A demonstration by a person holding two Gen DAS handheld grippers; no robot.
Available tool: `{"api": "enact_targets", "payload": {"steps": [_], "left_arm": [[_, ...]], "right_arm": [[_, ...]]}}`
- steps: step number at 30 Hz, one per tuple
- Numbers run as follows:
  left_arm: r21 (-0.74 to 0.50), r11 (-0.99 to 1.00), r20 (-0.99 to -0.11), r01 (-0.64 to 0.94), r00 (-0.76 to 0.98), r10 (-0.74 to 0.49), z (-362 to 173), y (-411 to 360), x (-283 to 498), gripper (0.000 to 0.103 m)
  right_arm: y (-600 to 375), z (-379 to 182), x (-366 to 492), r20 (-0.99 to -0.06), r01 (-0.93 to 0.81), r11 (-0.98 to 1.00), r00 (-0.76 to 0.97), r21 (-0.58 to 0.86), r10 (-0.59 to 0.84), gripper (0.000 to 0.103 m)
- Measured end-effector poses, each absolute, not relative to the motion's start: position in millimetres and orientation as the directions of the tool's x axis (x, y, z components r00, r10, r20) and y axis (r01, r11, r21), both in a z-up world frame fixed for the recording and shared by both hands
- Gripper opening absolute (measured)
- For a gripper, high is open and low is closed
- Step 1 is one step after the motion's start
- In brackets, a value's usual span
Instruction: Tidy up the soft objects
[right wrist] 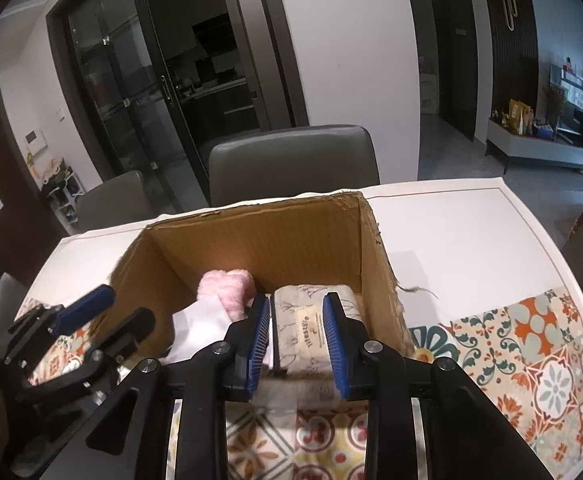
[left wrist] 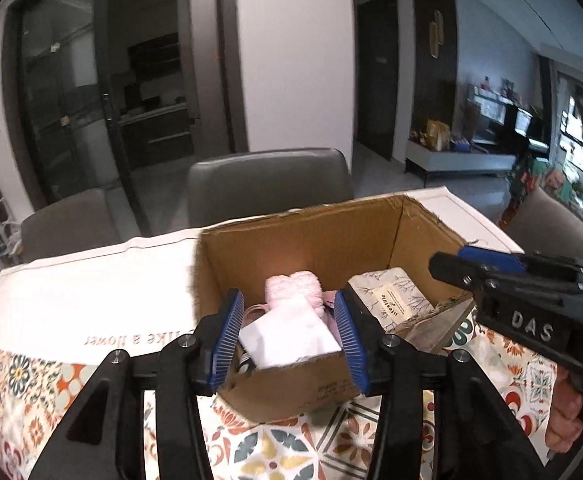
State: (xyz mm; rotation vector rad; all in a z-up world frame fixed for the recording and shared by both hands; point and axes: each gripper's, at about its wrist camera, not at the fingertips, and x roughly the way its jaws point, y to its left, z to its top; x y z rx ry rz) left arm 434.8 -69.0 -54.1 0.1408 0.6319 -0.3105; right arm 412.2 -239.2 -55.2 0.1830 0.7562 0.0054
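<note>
Your cardboard box [left wrist: 323,248] stands open-topped on the table [right wrist: 471,232], partly on the patterned tablecloth [right wrist: 531,352]; its top edges are torn and ragged.

Inside, toward the left of the box, lies a pink fluffy item [left wrist: 293,292], plush in texture and lumpy at its upper end. A white folded piece [left wrist: 287,334] lies against its near side; what it is cannot be told. On the right side of the box sits a soft tissue pack [right wrist: 311,320], cream wrapper printed with thin branch drawings and a label reading "lifestyle".

Your left gripper [left wrist: 287,338] is spread wide at the near wall of the box, blue ribbed pads either side of the pink item and white piece, touching neither as far as the left wrist view shows. It grips nothing.

Your right gripper [right wrist: 297,340] has its blue pads on both sides of the tissue pack, against or nearly against the wrapper. Whether it is actually squeezing the pack cannot be told.

A grey chair [right wrist: 291,168] stands behind the table.
</note>
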Motion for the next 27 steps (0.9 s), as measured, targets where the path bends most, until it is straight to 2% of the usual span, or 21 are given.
{"api": "enact_targets", "payload": {"steps": [8,12,17,19,22,27], "left_arm": [[0.058,0.962,-0.550,0.265,0.813,-0.191,-20.8,-48.5,387.6,0.051],[0.085,0.967,-0.509,0.239,0.845,-0.164,-5.4,-40.3,357.0,0.058],[0.076,0.972,-0.482,0.223,0.862,-0.160,10.3,-29.0,326.1,0.063],[0.082,0.972,-0.471,0.222,0.868,-0.159,14.0,-23.5,312.7,0.063],[0.087,0.971,-0.462,0.221,0.873,-0.157,18.9,-15.7,293.7,0.067],[0.078,0.972,-0.454,0.221,0.876,-0.163,21.8,-5.0,265.3,0.075]], "right_arm": [[-224.4,-24.2,367.1,-0.647,0.036,0.988,0.759,0.150,0.071,0.035],[-218.3,-9.0,339.7,-0.628,0.035,0.988,0.775,0.150,0.068,0.041],[-210.5,6.2,305.6,-0.617,0.047,0.987,0.785,0.152,0.057,0.041],[-206.9,10.9,292.8,-0.610,0.053,0.987,0.791,0.151,0.051,0.045],[-200.3,17.4,270.8,-0.593,0.069,0.990,0.805,0.124,0.018,0.051],[-186.8,26.9,235.9,-0.574,0.084,0.992,0.819,0.097,-0.013,0.053]]}}
